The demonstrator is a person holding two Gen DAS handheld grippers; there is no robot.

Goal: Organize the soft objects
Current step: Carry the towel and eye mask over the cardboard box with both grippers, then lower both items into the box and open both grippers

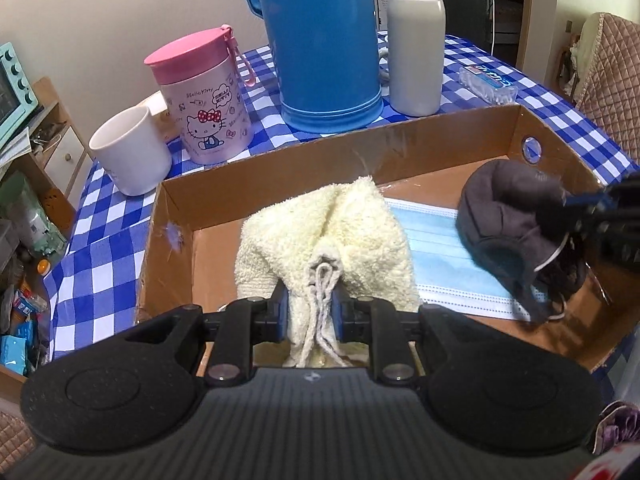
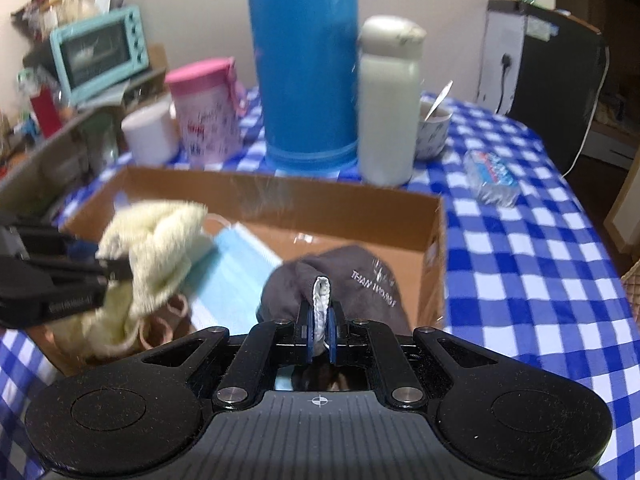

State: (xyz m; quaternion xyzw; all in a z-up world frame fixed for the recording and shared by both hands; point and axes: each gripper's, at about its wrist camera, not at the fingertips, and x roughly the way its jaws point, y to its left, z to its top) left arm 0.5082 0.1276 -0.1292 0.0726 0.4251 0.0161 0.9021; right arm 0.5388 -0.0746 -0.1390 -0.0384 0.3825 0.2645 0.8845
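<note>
A shallow cardboard box point(image 1: 436, 140) sits on a blue checked tablecloth; it also shows in the right wrist view point(image 2: 360, 208). My left gripper point(image 1: 312, 312) is shut on a cream fluffy cloth point(image 1: 344, 232) with a drawstring, held over the box's left half. My right gripper point(image 2: 319, 336) is shut on the white strap of a dark grey mask point(image 2: 360, 276), held over the box's right side. A light blue face mask point(image 1: 444, 264) lies flat on the box floor between them. The cream cloth point(image 2: 160, 248) and left gripper point(image 2: 100, 276) show at the left of the right wrist view.
Behind the box stand a blue thermos jug point(image 1: 324, 40), a white bottle point(image 1: 414, 40), a pink Hello Kitty canister point(image 1: 204, 96) and a white mug point(image 1: 130, 152). A tissue pack point(image 2: 492, 178) and a bowl with a spoon point(image 2: 432, 128) lie on the right.
</note>
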